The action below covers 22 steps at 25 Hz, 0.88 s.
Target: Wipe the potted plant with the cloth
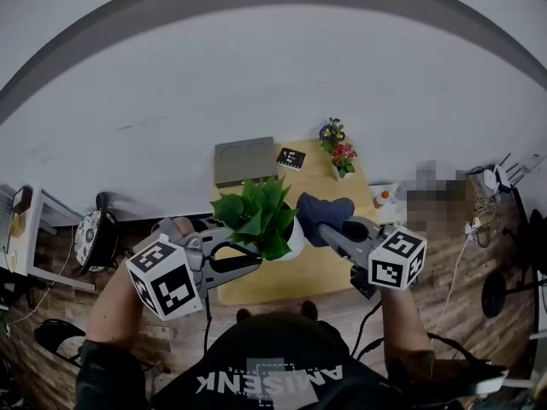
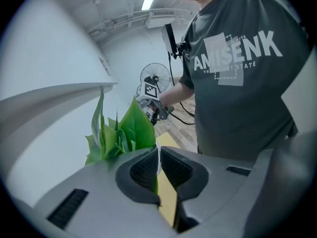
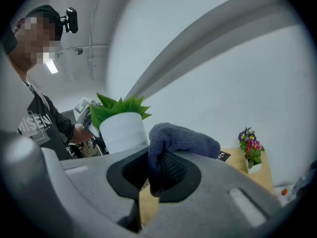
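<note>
The potted plant (image 1: pixel 256 213) has broad green leaves and a white pot (image 1: pixel 295 239), and stands near the middle of the small wooden table (image 1: pixel 295 276). My left gripper (image 1: pixel 255 258) comes in from the left and is shut on one leaf. In the left gripper view the leaf's thin edge (image 2: pixel 156 181) shows between the pads of the left gripper (image 2: pixel 158 158). My right gripper (image 1: pixel 321 229) is shut on a dark blue cloth (image 1: pixel 325 207) just right of the leaves. In the right gripper view the cloth (image 3: pixel 181 137) hangs over the jaws, with the pot (image 3: pixel 124 133) close behind.
A small white pot of flowers (image 1: pixel 340 157) stands at the table's far right. A grey slab (image 1: pixel 245 161) and a black marker card (image 1: pixel 291 157) lie at the far edge. A small bottle (image 1: pixel 382 197) is off to the right. Cables cross the wooden floor.
</note>
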Tool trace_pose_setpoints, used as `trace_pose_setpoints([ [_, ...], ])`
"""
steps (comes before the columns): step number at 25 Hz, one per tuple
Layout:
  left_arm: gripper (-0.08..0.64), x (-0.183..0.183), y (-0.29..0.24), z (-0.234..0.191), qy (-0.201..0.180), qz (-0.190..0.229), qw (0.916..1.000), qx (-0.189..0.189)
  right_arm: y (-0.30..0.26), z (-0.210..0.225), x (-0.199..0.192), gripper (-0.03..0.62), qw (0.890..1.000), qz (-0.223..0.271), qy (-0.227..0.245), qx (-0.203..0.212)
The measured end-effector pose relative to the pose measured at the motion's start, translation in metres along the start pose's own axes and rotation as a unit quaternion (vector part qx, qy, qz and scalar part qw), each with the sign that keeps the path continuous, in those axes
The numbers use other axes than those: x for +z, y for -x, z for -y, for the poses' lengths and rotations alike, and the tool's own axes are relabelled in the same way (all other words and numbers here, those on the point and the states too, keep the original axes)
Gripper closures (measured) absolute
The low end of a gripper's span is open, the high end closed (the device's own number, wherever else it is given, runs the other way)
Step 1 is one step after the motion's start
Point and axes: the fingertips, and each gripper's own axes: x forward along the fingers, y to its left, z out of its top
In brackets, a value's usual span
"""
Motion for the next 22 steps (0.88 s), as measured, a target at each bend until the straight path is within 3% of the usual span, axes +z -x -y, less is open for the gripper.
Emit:
trace_pose_setpoints([
  [6,0.543,-0.005,-0.012,0.018,-0.06,-0.051,0.9961,-0.039,0.005,-0.02,0.065,0.563,0.996,0.035,0.074,0.04],
  [11,0.543,0.005,-0.016,0.018,-0.076,-0.05,0.995,-0.04,-0.009,-0.04,0.082,0.563,0.99,0.028,0.107,0.082],
  [16,0.543,0.01,-0.01,0.015,-0.082,-0.047,0.9951,-0.029,-0.022,-0.044,0.076,0.563,0.989,0.014,0.094,0.112],
  [22,0.543,0.013,0.003,0.01,-0.056,-0.022,0.9979,-0.024,-0.026,-0.037,0.06,0.563,0.989,0.006,0.056,0.137],
])
